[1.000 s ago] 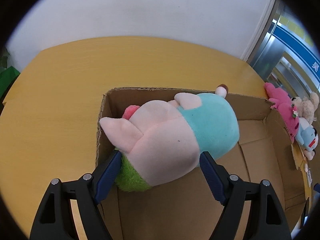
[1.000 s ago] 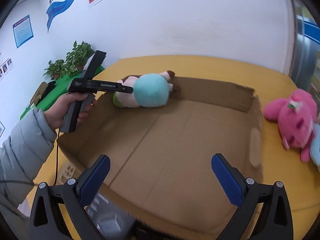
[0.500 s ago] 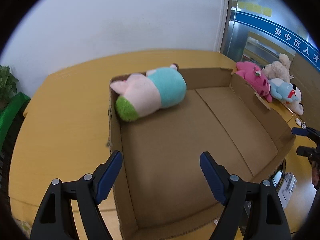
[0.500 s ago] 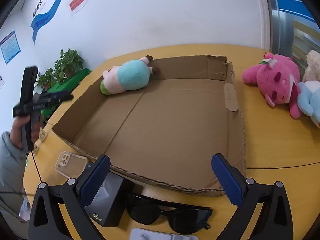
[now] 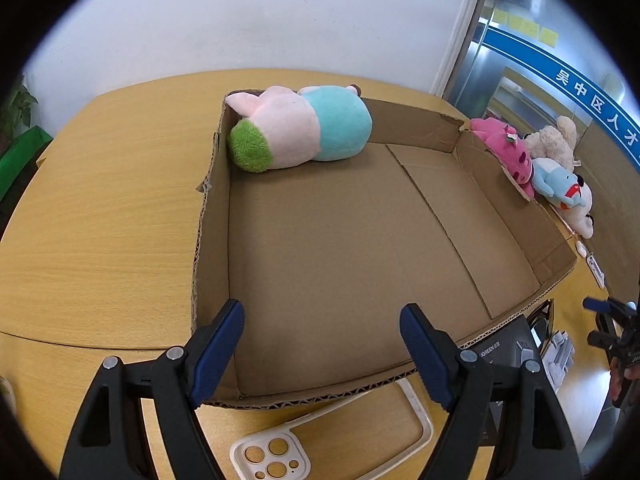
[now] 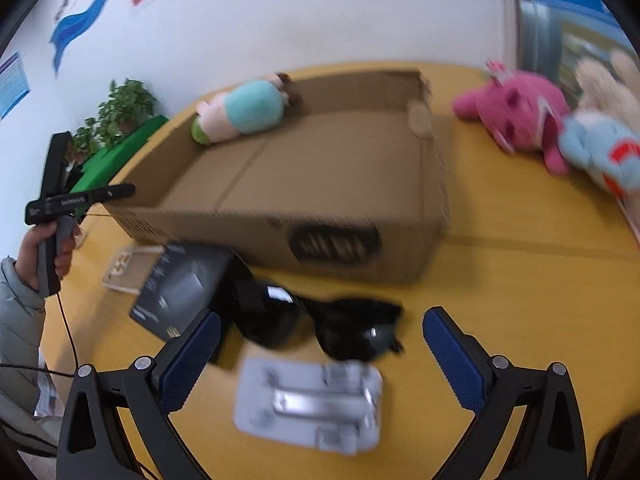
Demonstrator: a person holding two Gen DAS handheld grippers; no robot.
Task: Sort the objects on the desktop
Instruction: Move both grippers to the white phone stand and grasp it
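A pink, teal and green plush toy lies in the far left corner of an open cardboard box, also seen as the plush in the box from the right wrist view. My left gripper hangs open and empty over the box's near edge. My right gripper is open and empty above black sunglasses and a grey plastic part on the table in front of the box. A dark grey box and a white phone case lie beside them.
A pink plush, a blue plush and a cream plush lie right of the box on the yellow wooden table. A person's hand and grey sleeve hold the left gripper at the left. Potted plants stand behind.
My left gripper has let go of the pink and teal plush and drawn back to the box's near edge. My right gripper has pulled back and sunk from over the box to over the sunglasses.
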